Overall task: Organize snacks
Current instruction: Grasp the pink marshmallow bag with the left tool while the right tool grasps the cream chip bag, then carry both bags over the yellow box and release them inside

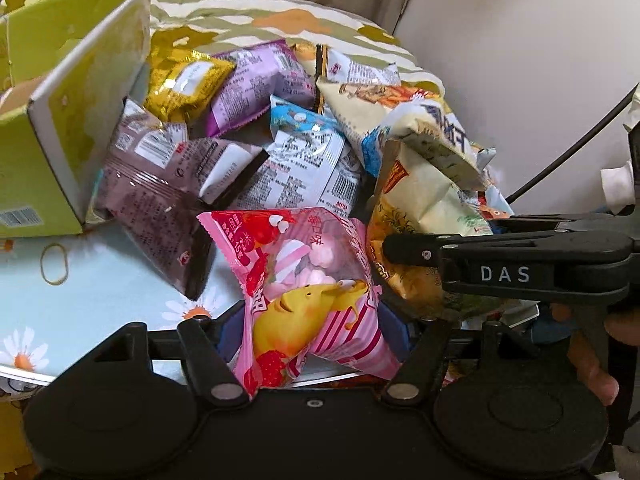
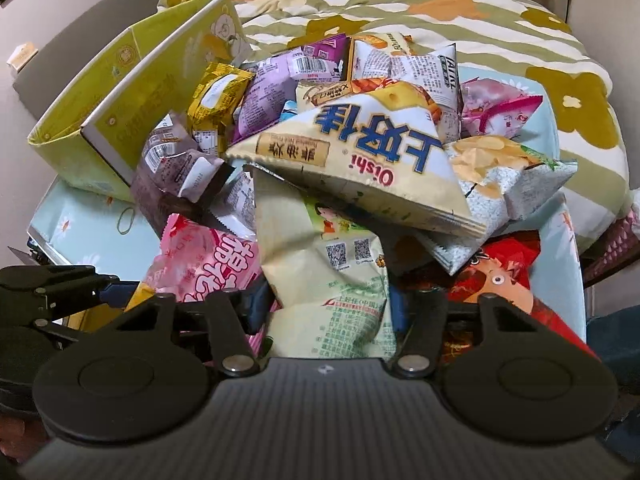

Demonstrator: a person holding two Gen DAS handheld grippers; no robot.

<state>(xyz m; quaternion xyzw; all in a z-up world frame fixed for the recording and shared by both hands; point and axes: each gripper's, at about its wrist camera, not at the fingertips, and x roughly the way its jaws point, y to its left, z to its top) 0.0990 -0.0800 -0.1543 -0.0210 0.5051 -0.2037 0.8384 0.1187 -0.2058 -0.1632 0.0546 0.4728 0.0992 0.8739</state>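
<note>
Left wrist view: the left tool (image 1: pixel 316 332) is closed on the pink marshmallow bag (image 1: pixel 308 292), pinched near its lower end, at the near edge of the snack pile (image 1: pixel 280 152). The green box (image 1: pixel 72 112) lies tipped on its side just left of the pile, mouth toward it, on the daisy-print tabletop (image 1: pixel 100 280). A rubber band (image 1: pixel 54 263) lies below the box, apart from the pile.

Right wrist view: the right tool (image 2: pixel 328 316) is clamped on the pale green bag (image 2: pixel 320 280), at the near edge of the pile. That bag's upper part is tucked under the big Oishi bag (image 2: pixel 360 168), which rests on top of the pile. A red bag (image 2: pixel 508 280) lies to the right of the pale green bag, touching the pile.

Judgement, step in hand: each tool has a bag gripped, ready to be drawn clear of the pile.

- Pink bag is best lifted straight up first; it seems free of overlap.
- Pale green bag is pinned; a slow pull toward the near side is advised, or the Oishi bag may slide off.
- Squeeze is to be kept light: puffed bags and soft contents crush easily.
- The box mouth, left of the pile, looks the likely destination; not certain.
</note>
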